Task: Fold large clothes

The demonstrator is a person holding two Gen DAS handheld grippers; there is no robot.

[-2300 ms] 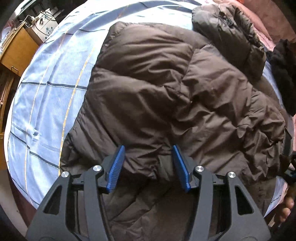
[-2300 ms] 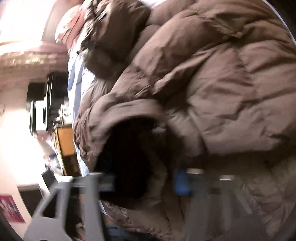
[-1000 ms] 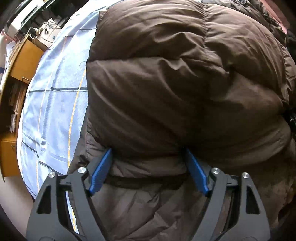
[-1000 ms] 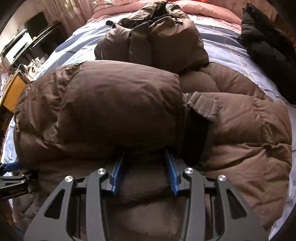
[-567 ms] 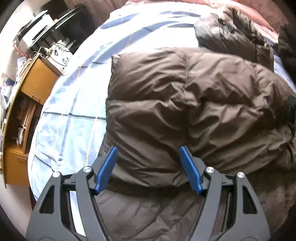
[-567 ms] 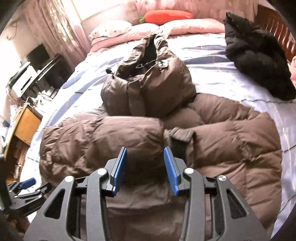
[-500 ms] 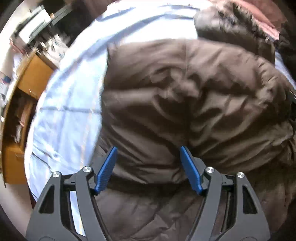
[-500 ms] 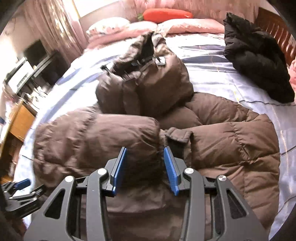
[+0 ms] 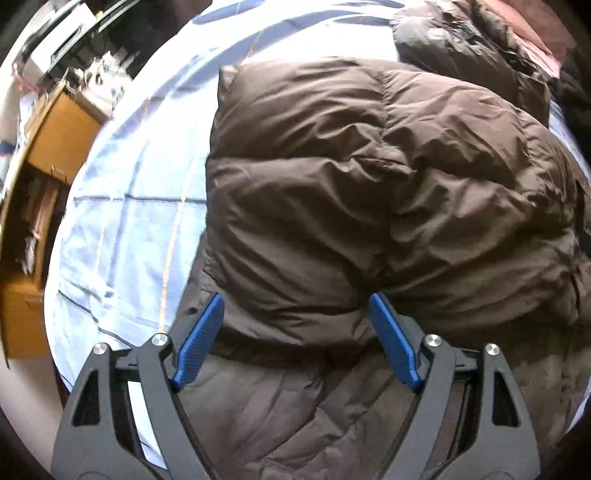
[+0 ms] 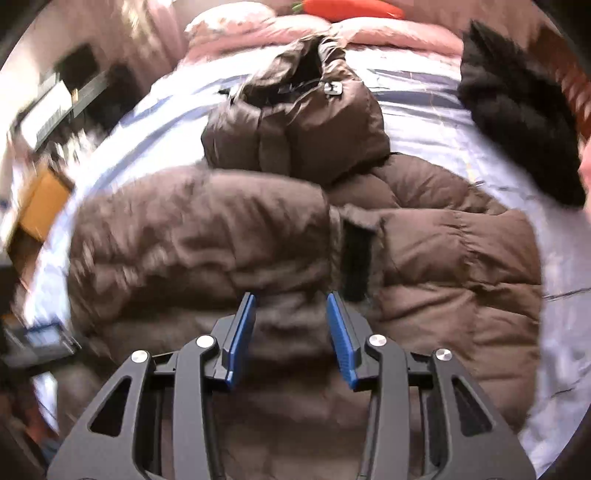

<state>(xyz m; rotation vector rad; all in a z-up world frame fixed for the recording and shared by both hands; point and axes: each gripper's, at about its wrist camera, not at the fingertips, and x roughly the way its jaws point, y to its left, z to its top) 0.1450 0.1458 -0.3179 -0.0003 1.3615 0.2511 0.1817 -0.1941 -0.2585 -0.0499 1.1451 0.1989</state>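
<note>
A brown puffer jacket (image 9: 351, 184) lies on the bed with its left side folded over the body; its hood (image 10: 303, 122) points to the pillows. My left gripper (image 9: 295, 299) hovers over the folded part's near edge. Its jaws are opening, the puffy fabric shows below and between them, and the pads do not press on it. My right gripper (image 10: 291, 295) hangs above the jacket's (image 10: 203, 240) middle, beside a dark cuff opening (image 10: 356, 258). Its jaws stand partly apart and grip nothing. The left gripper's blurred tip (image 10: 40, 339) shows at the far left of the right wrist view.
A light blue checked sheet (image 9: 129, 221) covers the bed. A black garment (image 10: 517, 110) lies at the far right. Pink pillows (image 10: 369, 33) and an orange-red cushion (image 10: 343, 9) sit at the head. A wooden cabinet (image 9: 55, 129) stands left of the bed.
Both grippers have lifted away from the jacket, so more of the bed shows. The folded side now rests on the jacket's body. The right jaws' gap is unchanged.
</note>
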